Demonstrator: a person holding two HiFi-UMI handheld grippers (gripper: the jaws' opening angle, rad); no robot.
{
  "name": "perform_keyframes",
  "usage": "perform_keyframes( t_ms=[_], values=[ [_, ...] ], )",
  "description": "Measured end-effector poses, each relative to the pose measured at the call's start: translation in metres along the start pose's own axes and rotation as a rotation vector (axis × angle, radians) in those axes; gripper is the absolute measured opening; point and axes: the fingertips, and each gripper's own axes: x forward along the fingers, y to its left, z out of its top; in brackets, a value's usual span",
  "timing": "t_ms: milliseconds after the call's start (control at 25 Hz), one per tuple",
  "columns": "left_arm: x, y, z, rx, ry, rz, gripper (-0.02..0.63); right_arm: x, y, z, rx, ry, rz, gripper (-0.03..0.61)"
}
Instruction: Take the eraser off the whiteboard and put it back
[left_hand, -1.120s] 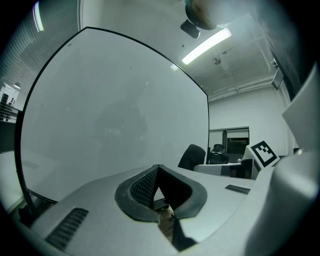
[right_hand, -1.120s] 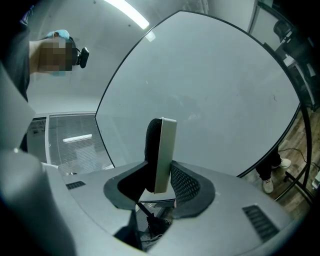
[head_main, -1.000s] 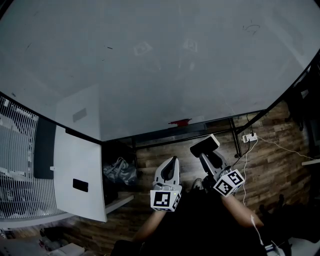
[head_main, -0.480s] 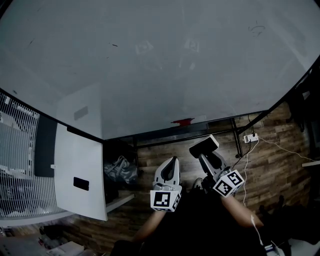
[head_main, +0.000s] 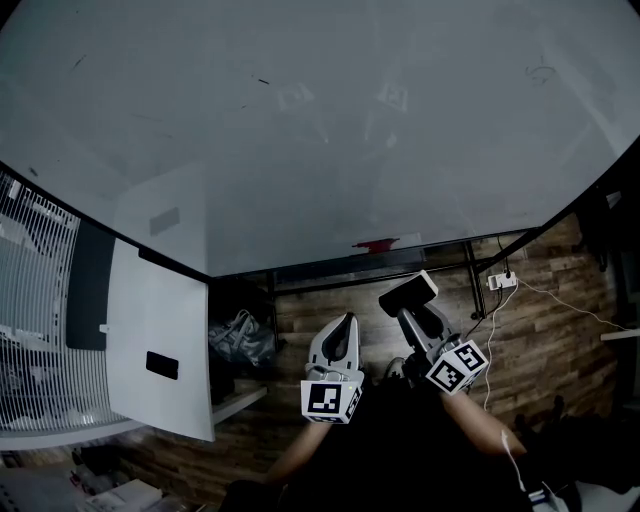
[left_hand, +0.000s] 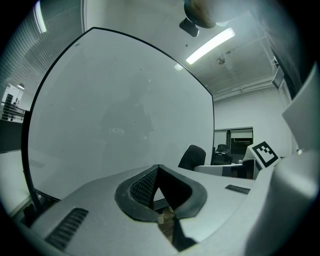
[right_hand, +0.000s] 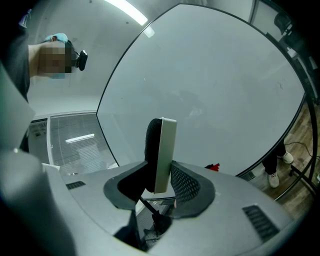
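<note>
The eraser, with a white back and black felt, stands on edge in my right gripper, which is shut on it. In the right gripper view the eraser is clamped between both pads, a short way in front of the whiteboard. My left gripper hangs beside it at the left, shut and holding nothing. The left gripper view has its pads meeting at the tip. The big whiteboard fills the upper part of the head view, with both grippers below its lower edge.
A small red thing lies on the board's tray. A white panel and a wire rack stand at the left. A bag and a power strip lie on the wooden floor. Someone's shoes show at the right.
The head view has drifted, so the board and the red thing sit a little further right. Both grippers keep their place in view, and the eraser stays held.
</note>
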Motion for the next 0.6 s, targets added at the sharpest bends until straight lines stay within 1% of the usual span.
perform_keyframes(
  t_ms=[240,440,600],
  values=[
    [-0.006,0.02,0.0,-0.009,-0.007,-0.004,0.002,0.016,0.006,-0.008,0.012,0.001,-0.016,0.144],
    [-0.011,0.036,0.0,-0.01,-0.011,-0.02,0.002,0.026,0.018,-0.016,0.022,-0.022,-0.025,0.144],
    [-0.01,0.045,-0.001,-0.006,-0.012,-0.031,0.0,0.035,0.021,-0.026,0.05,-0.028,-0.031,0.146]
  ],
)
